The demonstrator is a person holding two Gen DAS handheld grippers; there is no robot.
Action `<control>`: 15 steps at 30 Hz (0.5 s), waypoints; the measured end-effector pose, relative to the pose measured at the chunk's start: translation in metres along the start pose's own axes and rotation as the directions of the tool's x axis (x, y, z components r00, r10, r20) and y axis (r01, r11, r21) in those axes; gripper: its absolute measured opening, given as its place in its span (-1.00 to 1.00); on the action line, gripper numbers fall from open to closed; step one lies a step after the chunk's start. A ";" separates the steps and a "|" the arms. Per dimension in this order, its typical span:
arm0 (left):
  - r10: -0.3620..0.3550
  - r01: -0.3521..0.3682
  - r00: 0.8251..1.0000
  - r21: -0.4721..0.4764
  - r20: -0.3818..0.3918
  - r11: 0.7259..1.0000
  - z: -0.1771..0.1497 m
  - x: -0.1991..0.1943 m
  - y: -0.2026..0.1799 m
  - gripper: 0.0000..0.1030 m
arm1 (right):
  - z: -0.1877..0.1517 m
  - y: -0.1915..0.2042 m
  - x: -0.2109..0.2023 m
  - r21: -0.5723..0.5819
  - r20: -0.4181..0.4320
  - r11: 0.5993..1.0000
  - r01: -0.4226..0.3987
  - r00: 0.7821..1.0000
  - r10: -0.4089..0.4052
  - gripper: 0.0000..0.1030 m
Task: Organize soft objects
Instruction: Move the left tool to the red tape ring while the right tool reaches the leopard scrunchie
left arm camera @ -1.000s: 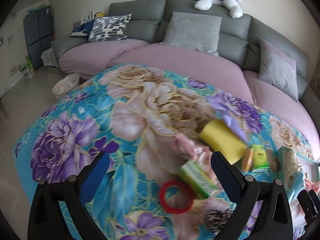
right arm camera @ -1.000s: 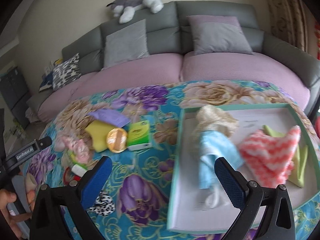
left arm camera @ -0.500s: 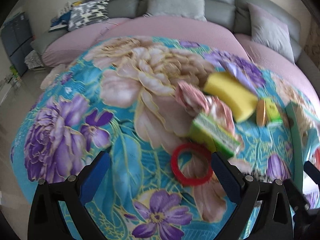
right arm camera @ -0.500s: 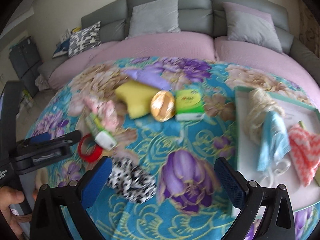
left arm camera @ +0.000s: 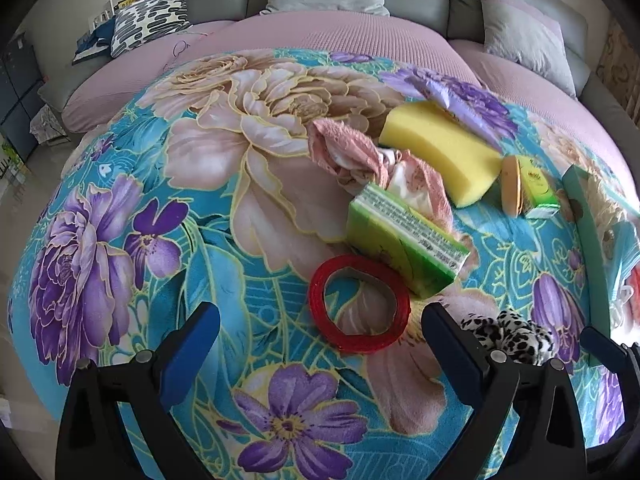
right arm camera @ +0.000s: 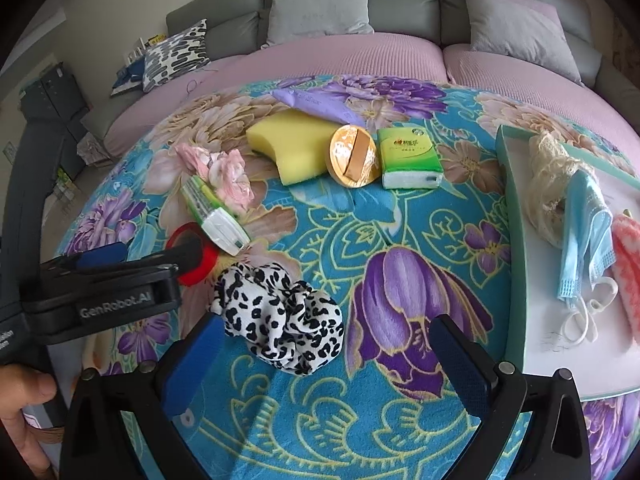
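Note:
A black-and-white spotted scrunchie (right arm camera: 280, 316) lies on the floral blanket just ahead of my open, empty right gripper (right arm camera: 324, 344); it also shows in the left wrist view (left arm camera: 508, 336). My left gripper (left arm camera: 320, 332) is open and empty, just short of a red ring (left arm camera: 360, 304). A pink cloth (left arm camera: 360, 156), a yellow sponge (left arm camera: 440, 148) and a green tissue pack (left arm camera: 404, 240) lie beyond the ring. A green-rimmed tray (right arm camera: 516, 240) at the right holds a lace cloth (right arm camera: 556, 172), a blue face mask (right arm camera: 584, 220) and a pink-and-white cloth (right arm camera: 628, 264).
A round wooden lid (right arm camera: 354, 156), a second green tissue pack (right arm camera: 408, 156) and a purple packet (right arm camera: 312, 104) lie mid-table. A grey and pink sofa (right arm camera: 340, 56) with cushions stands behind. The left gripper's body (right arm camera: 108, 288) crosses the right wrist view at left.
Both grippers have tilted down and moved in over the table. The left one has closed in on the red ring, the right one swung left from the tray to the spotted scrunchie.

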State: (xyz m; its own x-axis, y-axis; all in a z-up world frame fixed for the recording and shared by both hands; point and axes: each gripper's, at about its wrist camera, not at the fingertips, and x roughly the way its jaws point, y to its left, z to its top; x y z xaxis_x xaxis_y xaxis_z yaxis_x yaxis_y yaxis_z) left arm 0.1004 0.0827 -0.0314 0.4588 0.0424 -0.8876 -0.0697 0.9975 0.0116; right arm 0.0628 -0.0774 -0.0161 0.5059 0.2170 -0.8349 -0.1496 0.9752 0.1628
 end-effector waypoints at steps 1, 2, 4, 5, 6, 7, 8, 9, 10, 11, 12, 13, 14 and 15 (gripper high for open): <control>0.001 -0.001 1.000 0.004 -0.005 1.000 0.000 0.002 -0.001 0.96 | 0.000 0.001 0.001 -0.006 -0.003 1.000 0.001 1.000 -0.001 1.00; 0.002 -0.002 1.000 0.009 -0.009 1.000 0.000 0.004 -0.002 0.96 | 0.000 0.003 0.002 -0.012 -0.006 1.000 -0.001 1.000 0.001 1.00; 0.008 -0.008 1.000 0.022 -0.017 1.000 0.000 0.008 -0.006 0.96 | 0.000 0.005 0.005 -0.021 -0.014 1.000 -0.003 1.000 0.002 1.00; 0.015 -0.014 1.000 0.032 -0.020 0.999 0.000 0.010 -0.008 0.96 | 0.000 0.006 0.007 -0.025 -0.019 1.000 -0.001 1.000 0.001 1.00; 0.020 -0.019 1.000 0.040 -0.023 0.999 0.000 0.011 -0.010 0.96 | 0.000 0.007 0.009 -0.029 -0.025 1.000 -0.001 1.000 0.000 1.00; 0.024 -0.023 0.999 0.047 -0.024 0.999 0.000 0.012 -0.011 0.96 | 0.000 0.007 0.011 -0.031 -0.031 1.000 -0.002 1.000 0.001 1.00; 0.028 -0.027 0.999 0.053 -0.025 0.998 0.001 0.013 -0.012 0.96 | 0.000 0.008 0.014 -0.032 -0.037 0.999 -0.001 0.999 0.000 1.00; 0.030 -0.029 0.999 0.056 -0.025 0.998 0.001 0.014 -0.013 0.96 | -0.001 0.009 0.016 -0.035 -0.043 0.999 0.001 0.999 -0.002 1.00; 0.032 -0.030 0.999 0.061 -0.026 0.998 0.001 0.014 -0.014 0.95 | -0.001 0.010 0.018 -0.038 -0.047 0.999 0.004 0.999 -0.005 1.00; 0.032 -0.030 0.999 0.062 -0.028 0.998 0.001 0.015 -0.015 0.94 | -0.001 0.011 0.019 -0.042 -0.050 0.999 0.006 0.999 -0.008 1.00; 0.030 -0.029 0.999 0.059 -0.031 0.998 0.002 0.016 -0.014 0.93 | -0.001 0.013 0.021 -0.048 -0.053 0.999 0.008 0.999 -0.011 1.00; 0.023 -0.022 0.999 0.053 -0.034 0.998 0.002 0.016 -0.013 0.93 | -0.001 0.014 0.022 -0.054 -0.054 0.998 0.010 0.998 -0.013 1.00; 0.015 -0.014 0.999 0.050 -0.036 0.999 0.003 0.018 -0.012 0.89 | -0.001 0.015 0.023 -0.060 -0.055 0.998 0.011 0.998 -0.014 1.00; 0.006 -0.004 0.999 0.047 -0.039 0.999 0.003 0.018 -0.011 0.79 | -0.001 0.016 0.024 -0.065 -0.058 0.998 0.010 0.998 -0.014 1.00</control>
State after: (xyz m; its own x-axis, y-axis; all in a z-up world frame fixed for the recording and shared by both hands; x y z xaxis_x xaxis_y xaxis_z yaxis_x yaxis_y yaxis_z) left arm 0.1120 0.0728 -0.0461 0.4237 0.0457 -0.9047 -0.0293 0.9989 0.0367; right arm 0.0713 -0.0567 -0.0342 0.4582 0.2003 -0.8660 -0.1990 0.9727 0.1197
